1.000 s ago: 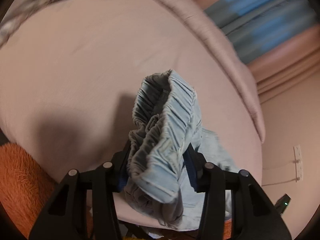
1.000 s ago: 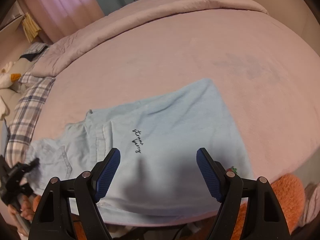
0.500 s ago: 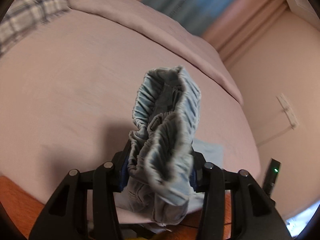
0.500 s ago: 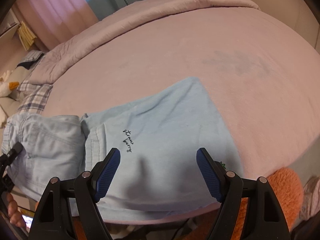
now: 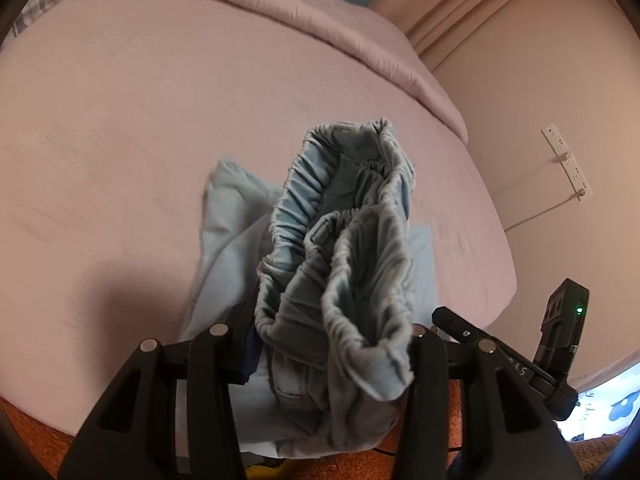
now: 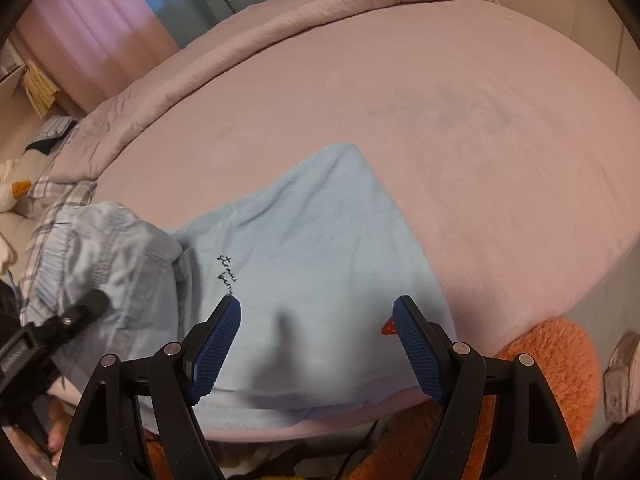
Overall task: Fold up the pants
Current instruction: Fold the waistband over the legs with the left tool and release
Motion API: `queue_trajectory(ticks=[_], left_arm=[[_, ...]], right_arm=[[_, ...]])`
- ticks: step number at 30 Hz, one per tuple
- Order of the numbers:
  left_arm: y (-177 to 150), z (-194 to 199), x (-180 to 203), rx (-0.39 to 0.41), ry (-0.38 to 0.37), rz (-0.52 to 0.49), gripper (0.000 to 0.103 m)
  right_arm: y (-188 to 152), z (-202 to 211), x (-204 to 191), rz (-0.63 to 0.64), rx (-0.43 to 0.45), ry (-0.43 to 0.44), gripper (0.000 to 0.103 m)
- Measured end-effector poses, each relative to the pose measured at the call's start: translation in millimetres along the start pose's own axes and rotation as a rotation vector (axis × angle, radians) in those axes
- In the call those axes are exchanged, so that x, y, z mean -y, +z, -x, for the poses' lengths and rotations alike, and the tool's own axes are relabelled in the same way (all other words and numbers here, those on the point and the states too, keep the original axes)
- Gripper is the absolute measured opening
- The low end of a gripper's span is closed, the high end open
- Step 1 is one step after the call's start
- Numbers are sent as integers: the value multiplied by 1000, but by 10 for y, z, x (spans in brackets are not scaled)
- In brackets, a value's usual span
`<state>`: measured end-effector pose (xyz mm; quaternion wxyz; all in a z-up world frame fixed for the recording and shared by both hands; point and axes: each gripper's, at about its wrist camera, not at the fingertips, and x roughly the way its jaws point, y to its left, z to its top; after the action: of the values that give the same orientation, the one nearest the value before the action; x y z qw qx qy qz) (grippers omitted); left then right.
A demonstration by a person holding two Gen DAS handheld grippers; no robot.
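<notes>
Here the light blue pants [image 6: 304, 280] lie on the pink bed [image 6: 440, 160], close to its front edge. One part is spread out flat, and it has small dark writing [image 6: 226, 276] on it. The other part, with the bunched stretchy waistband [image 5: 348, 240], is lifted up off the bed. The left claw [image 5: 332, 340] is pinching that waistband, so the cloth stands up in a thick wad between its two black fingers and hangs down in front of them. In the right wrist view this claw shows at the left edge, holding the rumpled end above the flat part. The right claw [image 6: 316, 344] is spread wide with nothing between its blue pads [image 6: 216, 344], and it hangs over the flat part of the pants. A fuzzy orange rug [image 6: 552, 364] lies below the edge of the bed. A folded pink blanket [image 5: 280, 4] sits along the far side of the bed.
</notes>
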<state>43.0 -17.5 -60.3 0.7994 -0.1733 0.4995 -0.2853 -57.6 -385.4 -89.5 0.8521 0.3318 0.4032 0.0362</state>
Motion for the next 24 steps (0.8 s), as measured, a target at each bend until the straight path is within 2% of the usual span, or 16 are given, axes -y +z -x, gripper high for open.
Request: queue_trajectory(ticks=[3,12,19,20,22,24], left_arm=[[-66,-93,46,-36,-11,6,44],[19,-318,283,-96,-9,-35,46],[74,-280,398,-114,-53,-53,62],[73,-240,405,-117,-74,-57,70],[113,-201,459,-120,-154,-62,76],[143,-147,527,-106,-209,-83,77]], right_arm=[[2,1,21,-12,0,-1,78],[25,28,54,-30,7,-7,78],[26,54,108,-37,11,1,78],[29,55,117,-41,15,1,78],[29,86,169,-54,23,6,78],[33,102,201,-64,26,17,78]])
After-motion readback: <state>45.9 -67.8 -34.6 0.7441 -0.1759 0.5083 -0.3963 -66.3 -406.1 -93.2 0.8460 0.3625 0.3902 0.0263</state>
